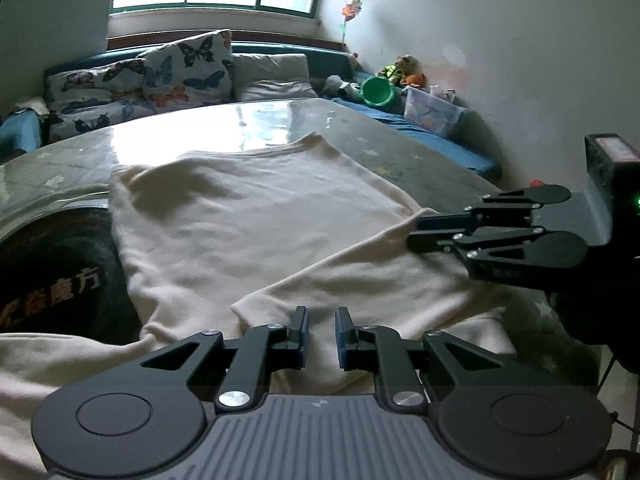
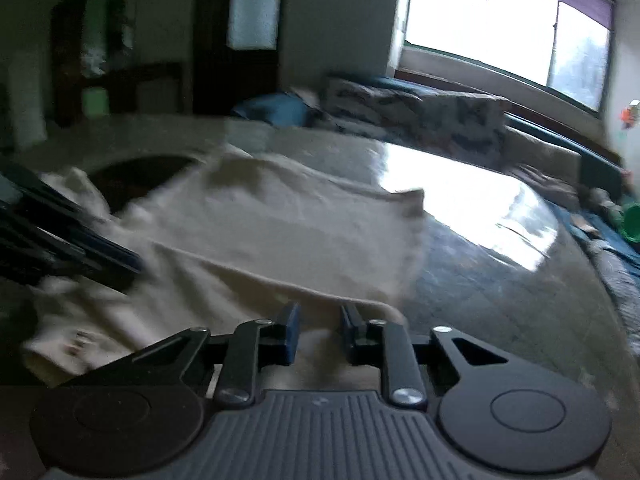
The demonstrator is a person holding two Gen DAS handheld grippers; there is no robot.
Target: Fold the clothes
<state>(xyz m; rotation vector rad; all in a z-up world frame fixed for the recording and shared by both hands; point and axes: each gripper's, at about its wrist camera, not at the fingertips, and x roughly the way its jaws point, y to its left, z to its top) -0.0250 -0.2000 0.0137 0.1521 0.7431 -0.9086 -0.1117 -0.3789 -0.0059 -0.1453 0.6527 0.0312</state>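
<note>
Left wrist view: cream garment (image 1: 256, 216) spread flat on glossy table (image 1: 192, 136), one flap folded diagonally across near side. Left gripper (image 1: 322, 334) low at near hem, jaws nearly closed with cream fabric pinched between them, likely to hold that edge for the fold. Right gripper (image 1: 420, 232) at far end of same flap, jaws almost together on the cloth corner; grip looks fresh, pairing with left to lift the edge evenly. Dark round item (image 1: 52, 276) at table's left under garment, yellow Chinese characters, last one "方", rest unclear. Right wrist view: blurred, garment (image 2: 280, 224) ahead, right gripper (image 2: 320, 332) narrow over fabric edge. Small marks on garment's near corner unreadable.
</note>
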